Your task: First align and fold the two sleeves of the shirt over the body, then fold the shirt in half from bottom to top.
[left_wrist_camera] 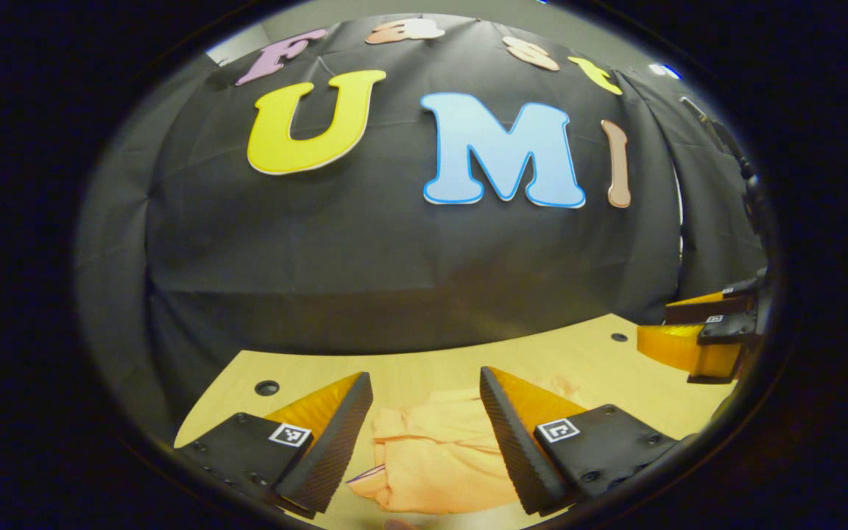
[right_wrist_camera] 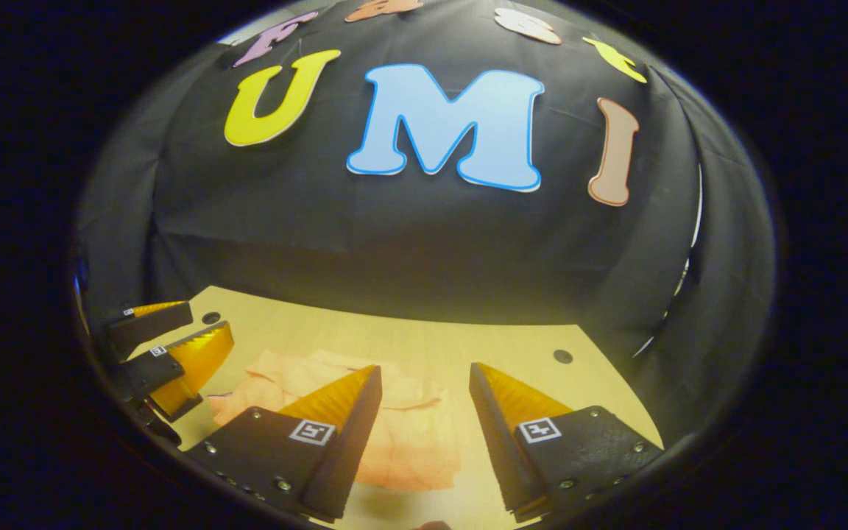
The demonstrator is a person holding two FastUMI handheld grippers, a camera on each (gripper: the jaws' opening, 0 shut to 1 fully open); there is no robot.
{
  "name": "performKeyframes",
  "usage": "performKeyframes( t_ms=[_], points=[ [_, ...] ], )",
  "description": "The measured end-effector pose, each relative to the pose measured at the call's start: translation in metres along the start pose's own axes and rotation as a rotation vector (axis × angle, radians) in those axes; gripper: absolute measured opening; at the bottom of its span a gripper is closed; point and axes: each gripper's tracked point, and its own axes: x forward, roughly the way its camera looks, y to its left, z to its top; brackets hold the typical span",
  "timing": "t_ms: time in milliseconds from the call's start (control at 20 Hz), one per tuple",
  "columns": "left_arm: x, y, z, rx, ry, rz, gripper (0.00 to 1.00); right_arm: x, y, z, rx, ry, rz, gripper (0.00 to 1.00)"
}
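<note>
A peach-coloured shirt (left_wrist_camera: pixel 431 456) lies bunched on the light wooden table (left_wrist_camera: pixel 424 364), below and between the fingers of my left gripper (left_wrist_camera: pixel 424 383), which is open and holds nothing. In the right gripper view the same shirt (right_wrist_camera: pixel 402 434) spreads on the table (right_wrist_camera: pixel 424 342) under my right gripper (right_wrist_camera: pixel 424 375), open and above the cloth. The right gripper (left_wrist_camera: pixel 696 335) also shows at the right edge of the left gripper view, and the left gripper (right_wrist_camera: pixel 166 338) at the left edge of the right gripper view. Sleeves cannot be told apart in the crumpled cloth.
The black cloth wall (left_wrist_camera: pixel 409 250) stands just behind the table's far edge. Small dark holes (left_wrist_camera: pixel 267 387) (right_wrist_camera: pixel 562 356) mark the tabletop near its back corners. Bare wood runs around the shirt on the far side.
</note>
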Motion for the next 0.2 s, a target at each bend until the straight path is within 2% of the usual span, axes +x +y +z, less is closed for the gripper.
performKeyframes(
  t_ms=[200],
  points=[
    [-0.038, -0.019, 0.019, -0.021, -0.053, 0.001, 0.96, -0.039, -0.010, 0.013, -0.057, -0.079, -0.006, 0.76]
  ],
)
